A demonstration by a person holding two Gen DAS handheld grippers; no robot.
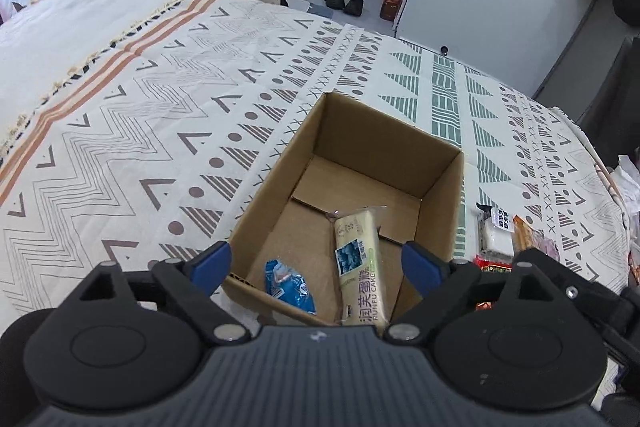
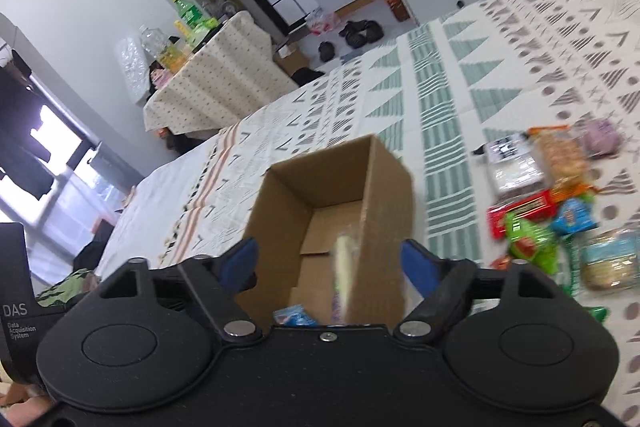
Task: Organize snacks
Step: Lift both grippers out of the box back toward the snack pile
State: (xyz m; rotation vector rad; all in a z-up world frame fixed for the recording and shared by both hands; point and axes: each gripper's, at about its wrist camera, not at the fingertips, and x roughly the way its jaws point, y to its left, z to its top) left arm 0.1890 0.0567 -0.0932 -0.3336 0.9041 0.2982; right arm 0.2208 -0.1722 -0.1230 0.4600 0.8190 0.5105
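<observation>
1. Two snacks already in the cardboard box (image 1: 440, 187): cake bar (image 1: 360, 259) and blue packet (image 1: 290, 285).
2. Left tool (image 1: 316, 267) and right tool (image 2: 328, 263) both spread wide, holding nothing.
3. Loose snack pile (image 2: 560, 211) beside the box on the bed (image 1: 120, 107).
4. Probably light, crinkly, slippery wrappers; best pinched across the middle, gently.

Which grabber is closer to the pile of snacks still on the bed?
Right. The right gripper hangs over the cardboard box with the snack pile just beside it; the left gripper sits farther away.
</observation>
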